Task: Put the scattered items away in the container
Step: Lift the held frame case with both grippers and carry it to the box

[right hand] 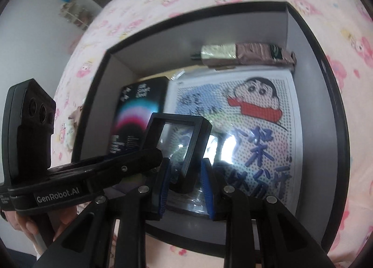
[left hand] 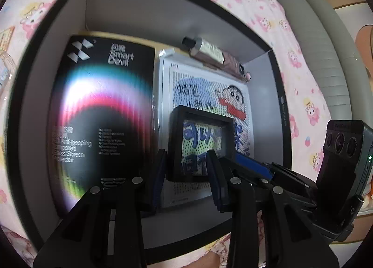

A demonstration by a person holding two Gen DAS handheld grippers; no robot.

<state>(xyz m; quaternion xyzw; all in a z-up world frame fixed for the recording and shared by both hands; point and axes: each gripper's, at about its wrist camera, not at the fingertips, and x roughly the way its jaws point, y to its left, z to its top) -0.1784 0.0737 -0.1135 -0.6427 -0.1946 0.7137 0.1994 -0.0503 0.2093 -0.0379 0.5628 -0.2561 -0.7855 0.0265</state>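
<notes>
A black-rimmed box (left hand: 70,7) lies on the pink bedsheet and shows in the right wrist view too (right hand: 310,25). Inside lie a black Smart Devil package (left hand: 102,114) (right hand: 139,102), a cartoon dot-picture board (left hand: 205,86) (right hand: 256,114) and a pink-brown tube (left hand: 216,56) (right hand: 247,55). A small black frame case with a clear window (left hand: 201,144) (right hand: 184,151) hangs over the board. Both grippers are around it: my left gripper (left hand: 186,174) from the left, my right gripper (right hand: 185,174) from the right. The jaws look close on the frame; contact is unclear.
The pink cartoon bedsheet (left hand: 268,11) surrounds the box. A grey padded headboard or cushion (left hand: 326,46) runs along the right. A clear plastic item (left hand: 4,70) lies on the sheet at the far left. A small plush toy (right hand: 70,128) lies left of the box.
</notes>
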